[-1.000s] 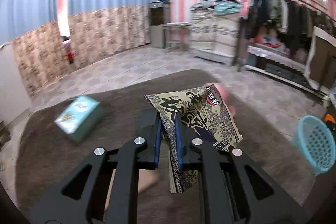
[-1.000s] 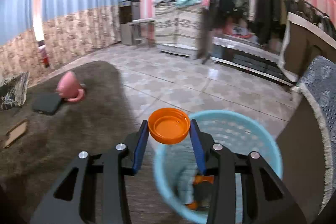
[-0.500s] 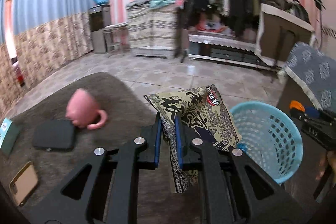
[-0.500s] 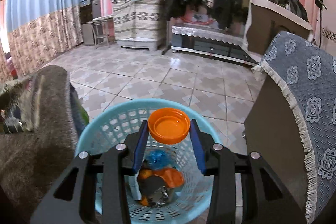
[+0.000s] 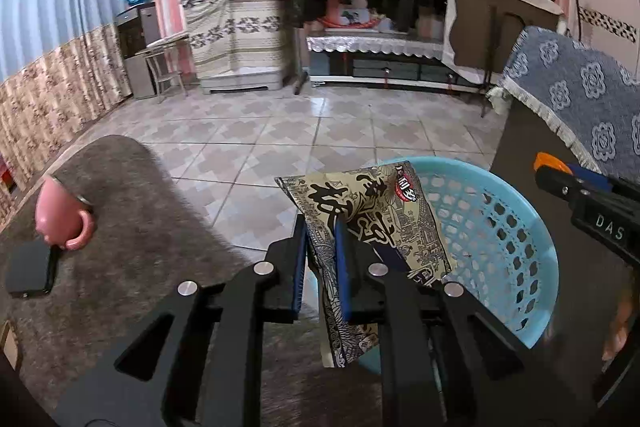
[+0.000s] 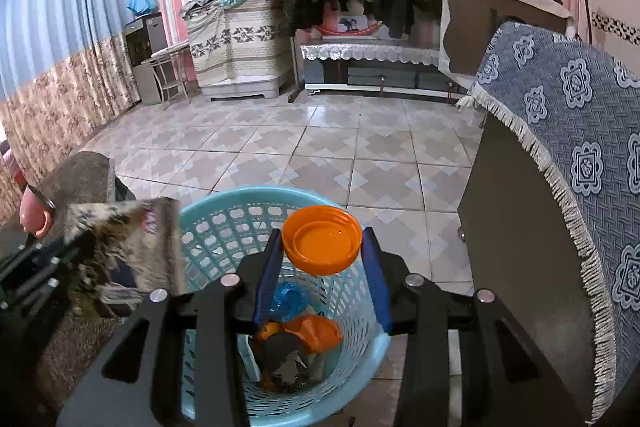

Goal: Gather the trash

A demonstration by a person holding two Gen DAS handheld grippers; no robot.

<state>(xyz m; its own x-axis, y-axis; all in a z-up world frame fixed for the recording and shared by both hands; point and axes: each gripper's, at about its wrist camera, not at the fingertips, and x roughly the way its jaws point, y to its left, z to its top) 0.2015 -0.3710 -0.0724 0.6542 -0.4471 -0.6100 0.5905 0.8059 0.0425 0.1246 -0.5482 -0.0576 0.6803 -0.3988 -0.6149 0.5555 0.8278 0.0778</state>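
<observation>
My left hand-held gripper (image 5: pixel 320 263), jaws opening, has the patterned foil snack wrapper (image 5: pixel 372 219) between them at the light-blue plastic basket (image 5: pixel 516 251) rim. My right hand-held gripper (image 6: pixel 320 263) clamps a round orange plastic lid (image 6: pixel 322 239) above the basket, whose contents its fingers partly hide.

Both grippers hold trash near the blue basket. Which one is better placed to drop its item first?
Probably the right gripper: its orange lid hangs over the basket opening. The left gripper's wrapper hangs at the rim.

- The left gripper (image 5: pixel 320 247) has its jaws opening, a printed snack wrapper (image 5: pixel 372 215) between the blue pads — the wrapper hangs over the blue basket's (image 5: pixel 516 227) near rim.
- A pink mug (image 5: pixel 60 219) lies on the brown rug (image 5: pixel 152 227), touching a black phone (image 5: pixel 30 271).
- The right gripper (image 5: pixel 560 179) reaches in from the right edge.
</observation>
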